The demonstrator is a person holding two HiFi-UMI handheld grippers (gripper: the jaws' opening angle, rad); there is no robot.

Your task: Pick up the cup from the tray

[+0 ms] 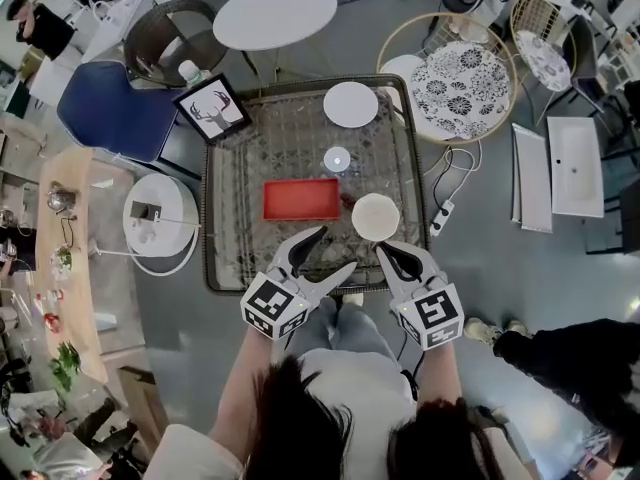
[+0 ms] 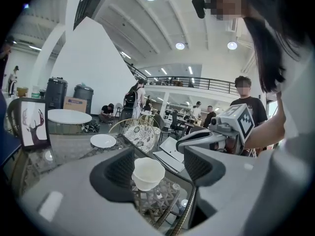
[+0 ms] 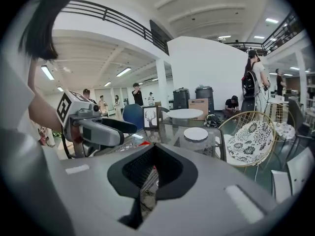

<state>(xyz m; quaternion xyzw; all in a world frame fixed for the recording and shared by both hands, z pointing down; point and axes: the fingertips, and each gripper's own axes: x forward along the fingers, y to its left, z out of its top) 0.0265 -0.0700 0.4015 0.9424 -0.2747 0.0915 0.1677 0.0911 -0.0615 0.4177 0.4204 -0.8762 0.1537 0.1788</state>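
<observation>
The cup (image 1: 376, 217), plain white and upright, stands on the glass counter (image 1: 240, 208) just ahead of both tongs, off the red tray (image 1: 300, 199) and just beside that tray's right end. It is nearest the right tongs (image 1: 383, 252), a little beyond their tip. From the left tongs (image 1: 338, 248) it lies ahead and to the right.

The left tongs are spread wide. In the left gripper view the cup shows in the gap between the two pads, close by the left pad (image 2: 118, 170) in the picture, yet the head view puts it past the tips, and neither pad presses on it. The right tongs are closed together with nothing between them; only a sliver of the wicker under the counter shows through the seam.

Farther out from the tongs, past the tray, lies a white plate (image 1: 351, 104). A framed deer drawing (image 1: 212, 107) sits at the far left corner.

Each tool carries a cube with black-and-white square markers, the left cube (image 1: 274, 306) and the right cube (image 1: 431, 315). A cardboard box (image 2: 75, 103) in the hall has blue print too small to read.
</observation>
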